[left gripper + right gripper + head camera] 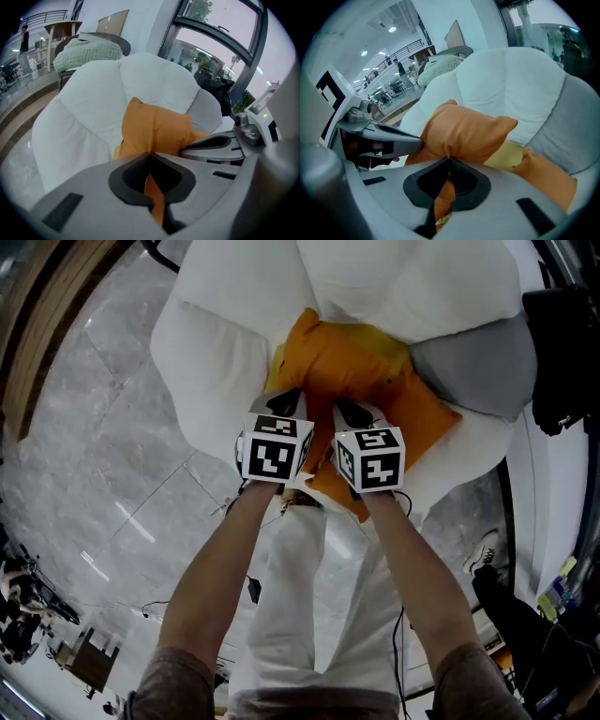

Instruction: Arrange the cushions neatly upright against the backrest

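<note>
**both grippers pinched onto one orange cushion**

closest to me, two bare forearms reach down over white trousers (pixel 300 596), each hand carrying a grey plastic gripper topped by a cube of black-and-white squares. the left gripper (pixel 286 401) (pixel 150 154) has its jaws pressed together on a thin fold of orange cloth. the right gripper (pixel 352 413) (pixel 449 161) is clamped the same way on a fold just beside it. the two sit side by side, nearly touching.

what they grip is the orange cushion (pixel 347 362) (pixel 157 126) (pixel 464 131), soft, squarish and creased, with pointed corners. it sits on the seat of the armchair, its top tilted toward the backrest.

i count two orange cushions. the second orange cushion (pixel 427 418) (pixel 548 177) lies lower, on the right of the seat, partly under the first. one yellow cushion (pixel 384 338) (pixel 508 157) shows as a flat patch between them. one grey cushion (pixel 473 362) (pixel 206 110) (pixel 576 122), of smooth woven cloth, leans at the chair's right side.

the single white armchair (pixel 225 362) (pixel 84 108) (pixel 506 79) is puffy and rounded, its back stitched into fat lobes. around it spreads a glossy grey marbled floor (pixel 112 446). a black bag (pixel 562 352) (pixel 215 86) sits to the right. further off, a pale green knitted throw (pixel 86 51) (pixel 440 63) is heaped on another seat.
</note>
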The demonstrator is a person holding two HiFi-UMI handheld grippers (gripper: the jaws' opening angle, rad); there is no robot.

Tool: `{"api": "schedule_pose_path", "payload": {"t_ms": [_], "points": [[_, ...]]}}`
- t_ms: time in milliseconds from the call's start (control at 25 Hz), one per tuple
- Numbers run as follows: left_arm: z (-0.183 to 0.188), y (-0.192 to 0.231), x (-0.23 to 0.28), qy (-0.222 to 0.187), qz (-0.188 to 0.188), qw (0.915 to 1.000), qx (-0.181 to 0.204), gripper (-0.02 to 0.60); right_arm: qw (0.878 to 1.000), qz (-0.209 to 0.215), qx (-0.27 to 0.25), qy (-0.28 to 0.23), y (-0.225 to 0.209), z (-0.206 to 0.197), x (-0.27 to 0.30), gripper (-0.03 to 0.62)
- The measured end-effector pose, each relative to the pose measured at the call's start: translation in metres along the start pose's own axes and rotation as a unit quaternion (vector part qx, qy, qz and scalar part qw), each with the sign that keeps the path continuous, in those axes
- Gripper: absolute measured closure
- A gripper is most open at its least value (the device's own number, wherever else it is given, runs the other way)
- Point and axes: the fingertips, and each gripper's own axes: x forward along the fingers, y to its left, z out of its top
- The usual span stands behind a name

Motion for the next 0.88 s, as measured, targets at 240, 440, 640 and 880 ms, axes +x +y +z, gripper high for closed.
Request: {"api": "schedule_pose_path", "payload": {"t_ms": [240,440,640,880], "points": [[0.064,-0.009,-0.029,-0.04,0.014,0.9991,-0.007,0.572,0.998,-0.007,-0.062,-0.031,-0.009,0.072,-0.031,0.566],[0.132,-0.016,-0.062,-0.083,0.031,0.9959,-0.015,0.572,0.994,-0.008,-0.091,-0.062,-0.014,0.143,-0.065,0.566],[0.182,-0.02,-0.09,-0.113,0.039,0.9926,-0.022,0.572,0.989,-0.007,-0.118,-0.092,-0.012,0.2,-0.093,0.566],[0.22,-0.005,-0.081,-0.14,0.056,0.9881,-0.029,0.572,0.982,-0.002,-0.149,-0.118,-0.023,0.238,-0.082,0.566]]}}
